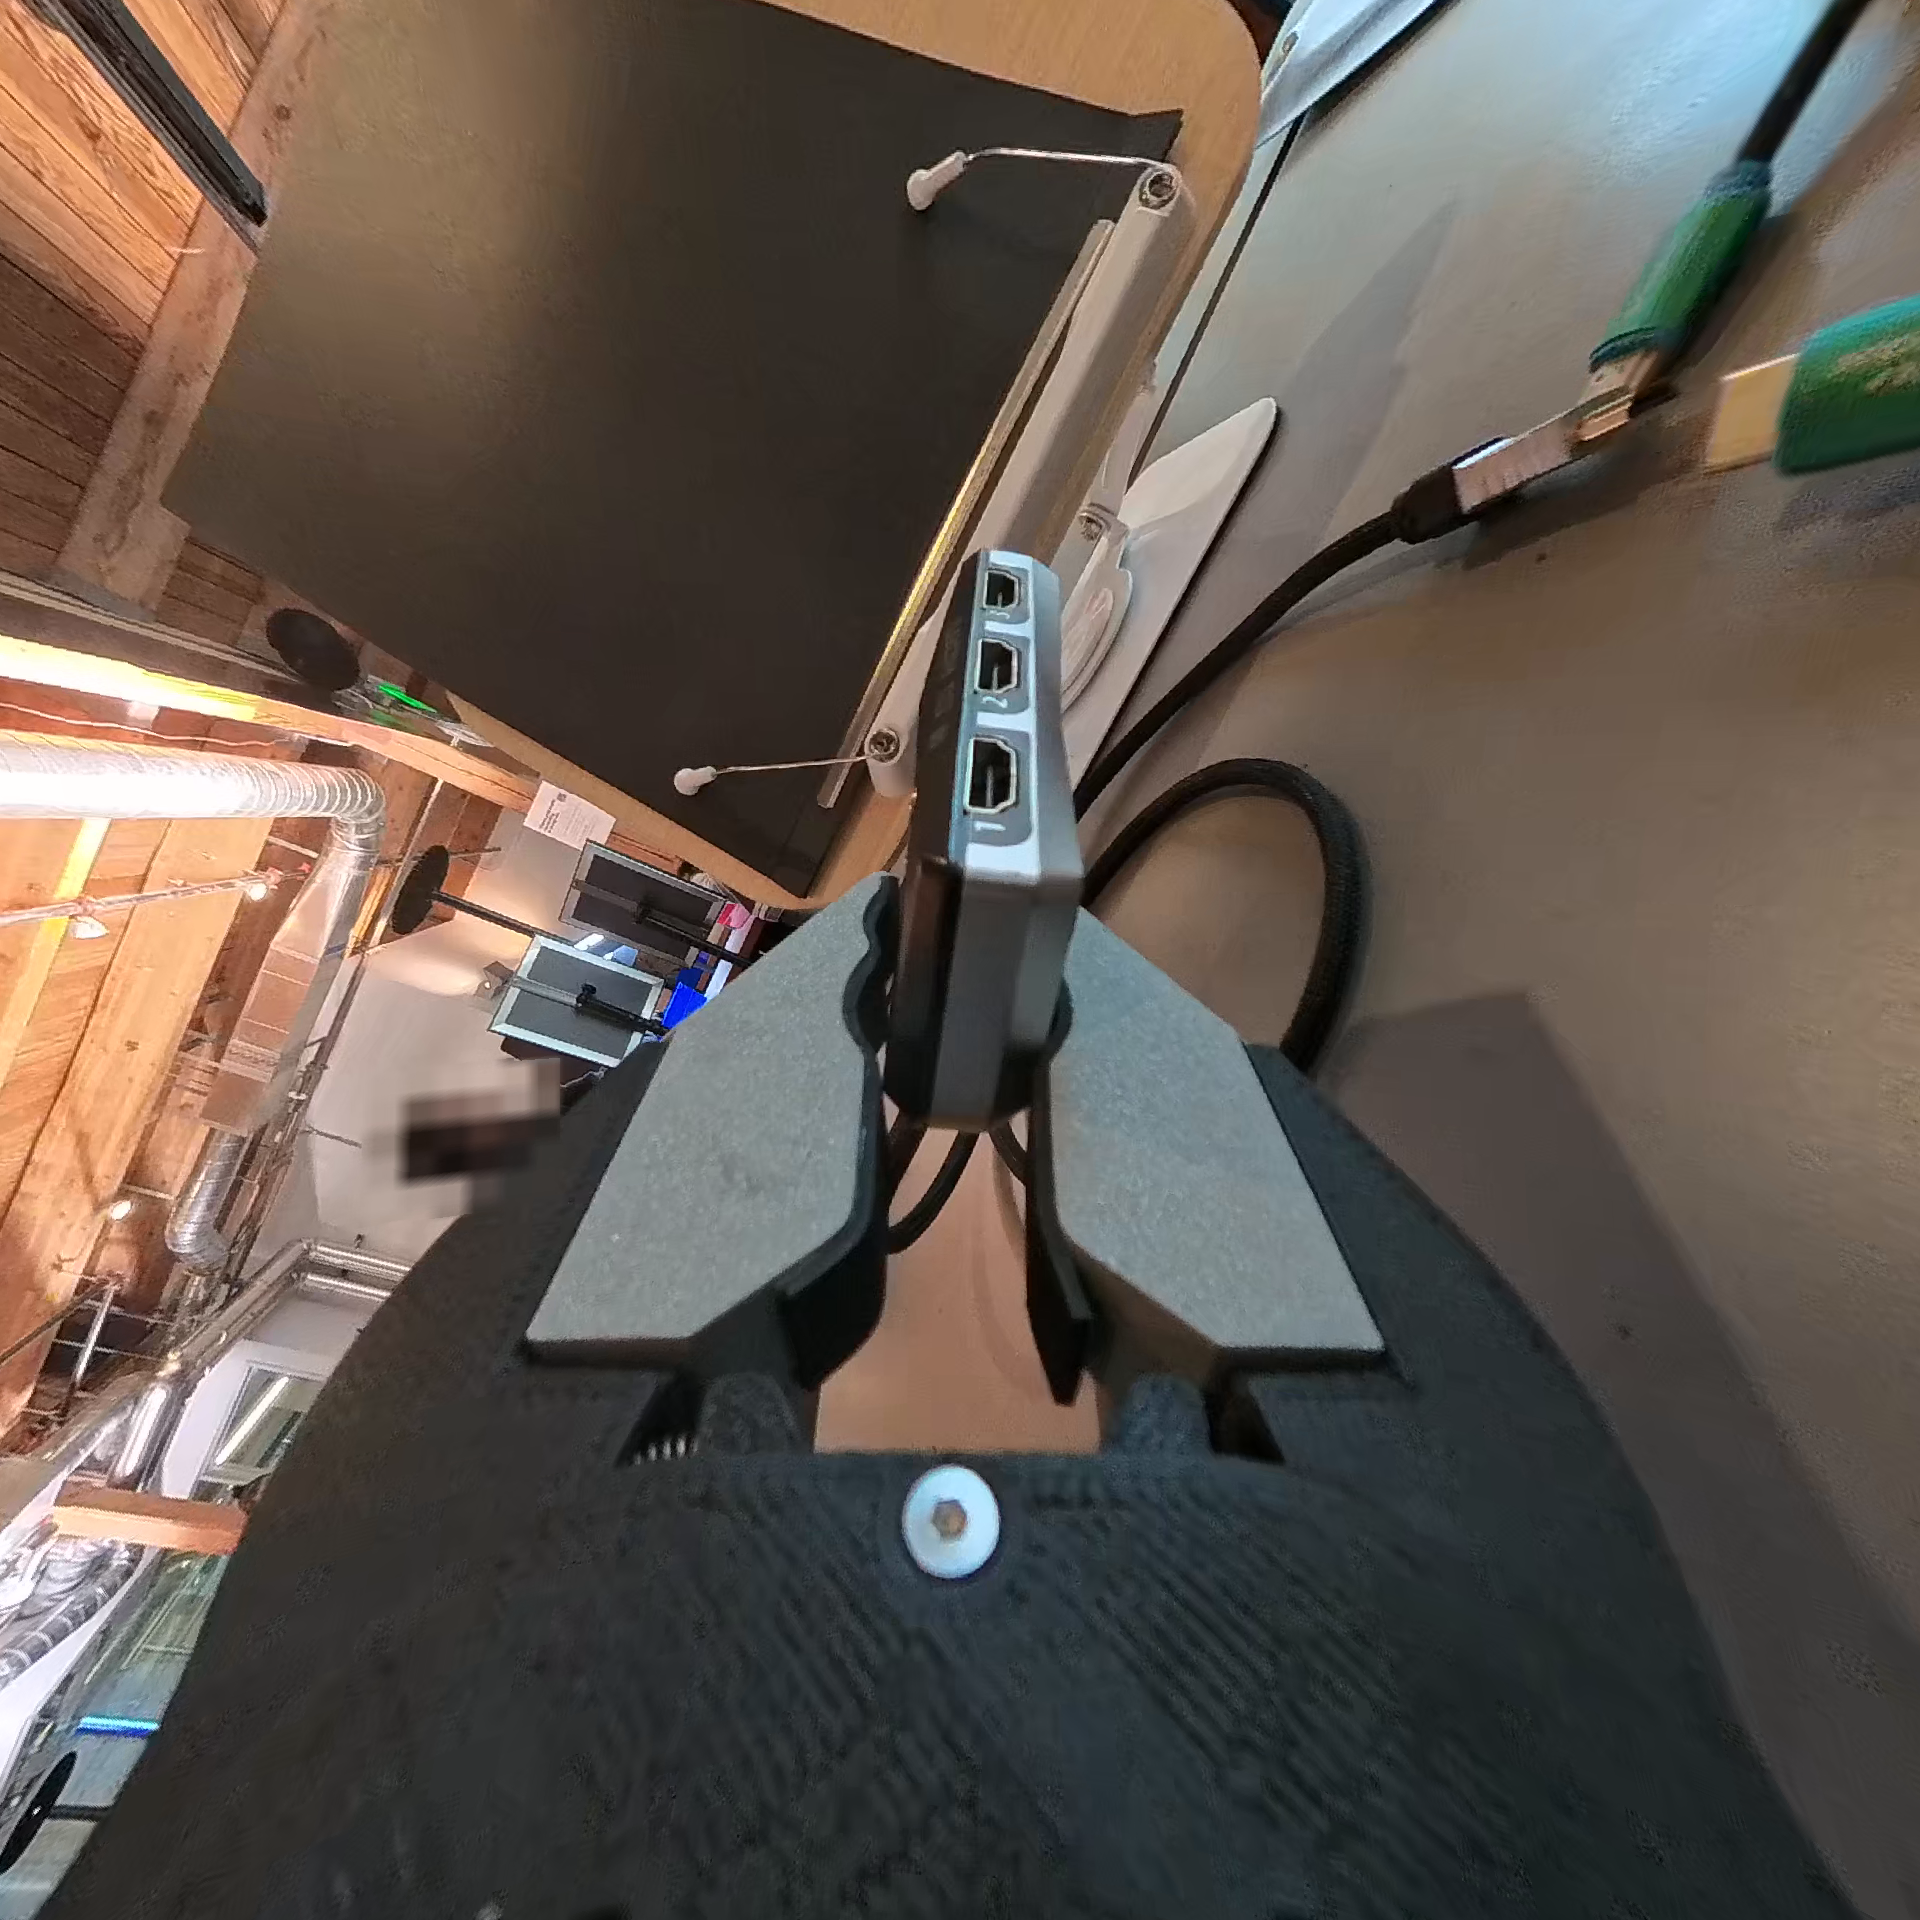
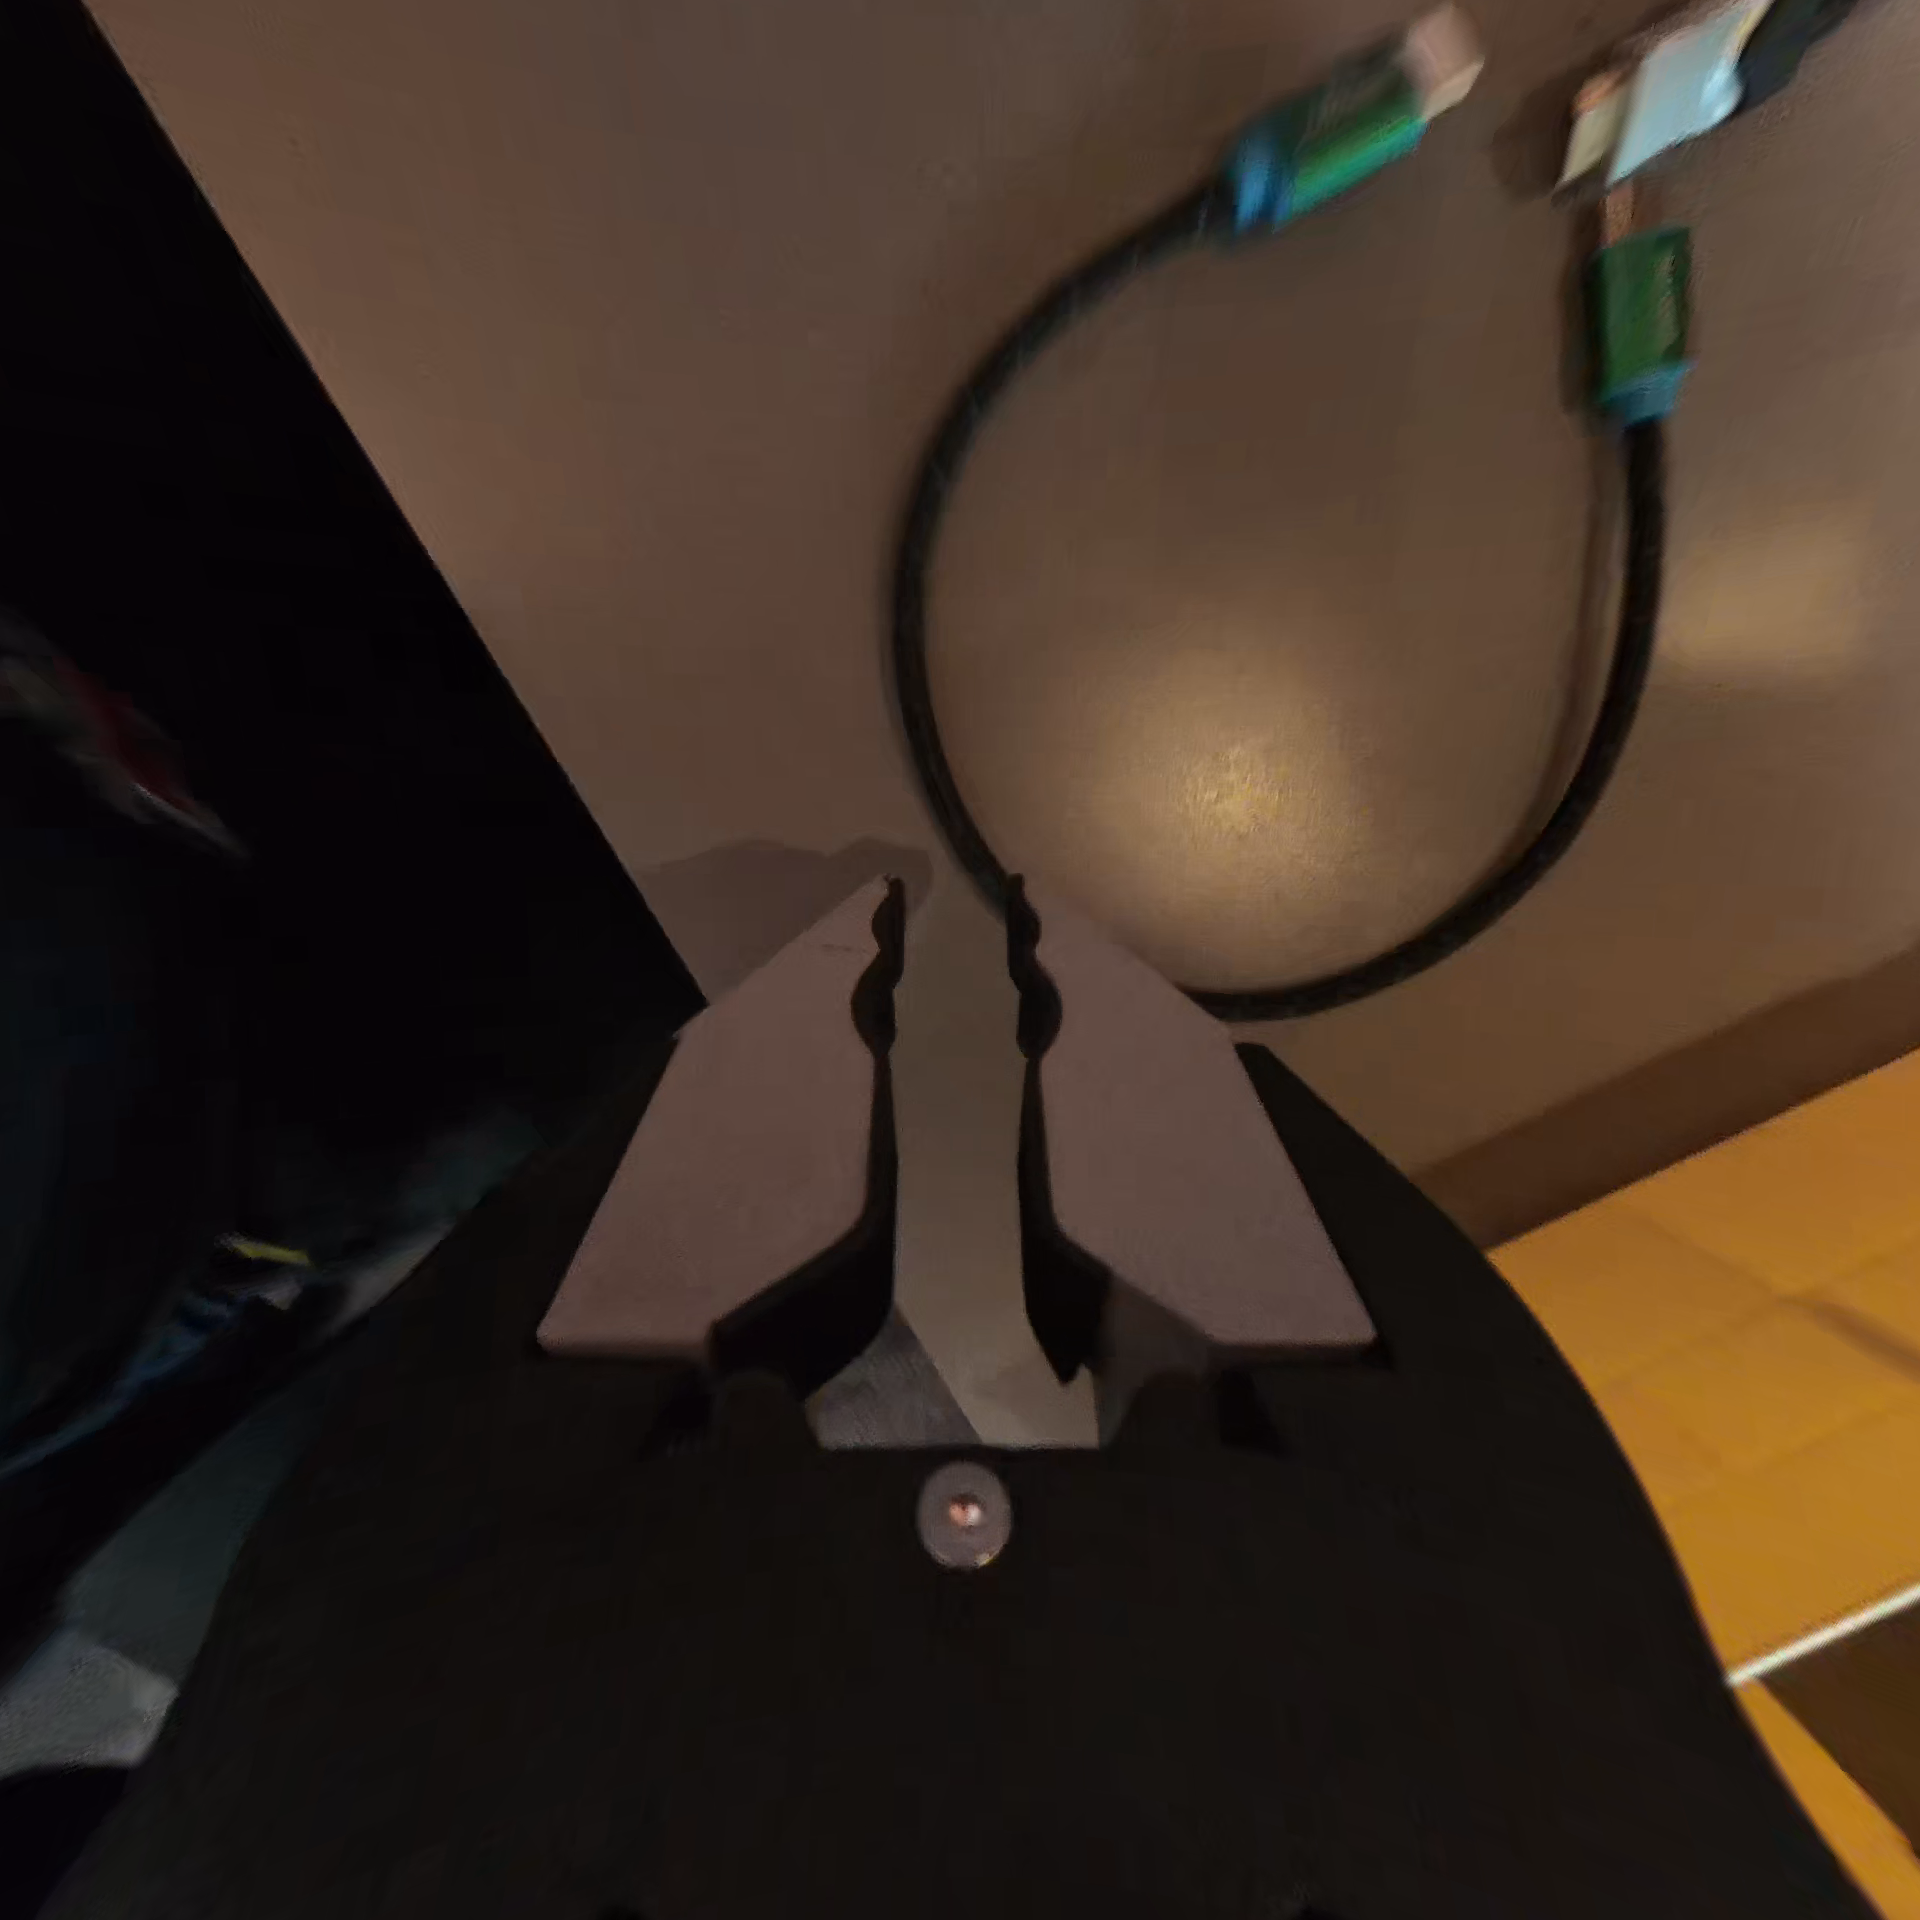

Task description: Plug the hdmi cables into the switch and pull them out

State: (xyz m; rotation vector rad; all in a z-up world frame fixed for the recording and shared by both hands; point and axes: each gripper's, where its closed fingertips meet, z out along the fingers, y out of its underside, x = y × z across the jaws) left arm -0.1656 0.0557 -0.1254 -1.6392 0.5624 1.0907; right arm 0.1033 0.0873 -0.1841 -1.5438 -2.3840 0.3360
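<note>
At the centre of the left wrist view, the left gripper (image 1: 971,940) is clamped on the grey switch (image 1: 987,831), which stands on edge between its fingers and rises toward the middle of the frame. Three ports on the switch's narrow face look toward the camera, stacked one above another, and all three are bare. Black cords hang below the switch between the gripper's fingers. In the upper right of that frame, two green-shelled HDMI plugs lie on the beige mat (image 1: 1558,935): one green plug (image 1: 1683,275) with its black braided cable (image 1: 1247,644) running away, and a second green plug (image 1: 1860,390) at the right edge, both blurred. A large dark board (image 1: 623,416) fills the upper left. In the right wrist view, the right gripper (image 2: 951,904) sits at lower centre with its jaws slightly apart and nothing between them, hovering over the mat. A black braided loop of cable (image 2: 935,582) curls through the upper right of that frame, ending in two green plugs, one (image 2: 1340,145) near the top and one (image 2: 1642,312) toward the right edge, near a blurred pale piece that I cannot make out.
</note>
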